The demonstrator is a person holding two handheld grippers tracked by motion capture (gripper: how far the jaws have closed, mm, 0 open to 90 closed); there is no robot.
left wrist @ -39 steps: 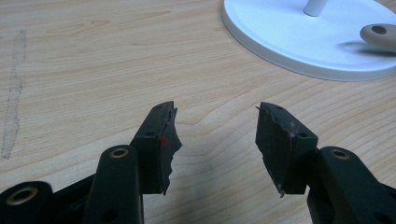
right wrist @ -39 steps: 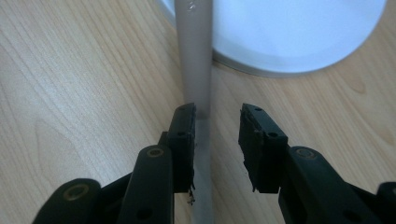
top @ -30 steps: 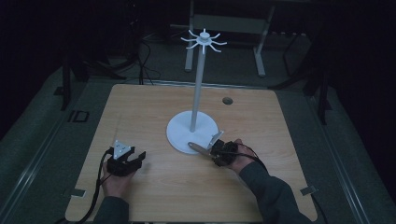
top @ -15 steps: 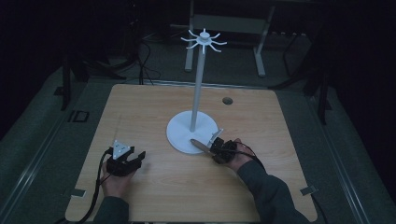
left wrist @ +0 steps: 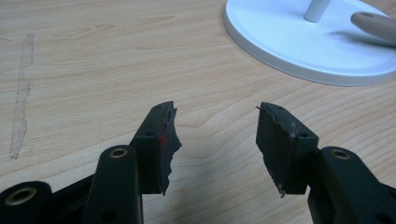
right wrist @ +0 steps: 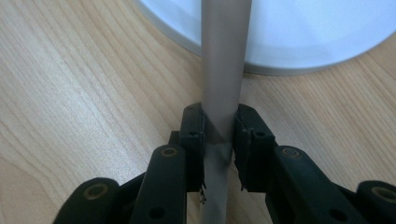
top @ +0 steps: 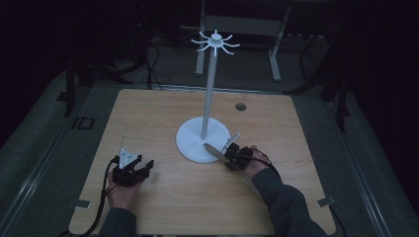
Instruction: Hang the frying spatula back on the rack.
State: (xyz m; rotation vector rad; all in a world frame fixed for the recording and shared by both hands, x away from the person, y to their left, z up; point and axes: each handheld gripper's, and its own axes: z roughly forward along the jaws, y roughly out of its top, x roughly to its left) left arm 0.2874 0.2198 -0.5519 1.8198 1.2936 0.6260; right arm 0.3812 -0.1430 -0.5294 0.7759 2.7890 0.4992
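Since the earlier frame, the right gripper [right wrist: 218, 135] had been drawn slightly toward the lower right of the high view, its jaws just closing on the grey handle [right wrist: 223, 70], now clamped between the pads. At lower left the left gripper [left wrist: 215, 140] was held agape, empty. The handle was judged light, stiff and smooth, best gripped mid-shaft. Beyond, at centre, its tip overlay the white stand base [top: 190, 138].

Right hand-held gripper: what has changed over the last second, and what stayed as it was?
The right hand-held gripper has just been closing its jaws, and its pads now press on the grey handle that reaches over the white stand's base. The left hand-held gripper stayed open and in place on the table; the stand has not moved.
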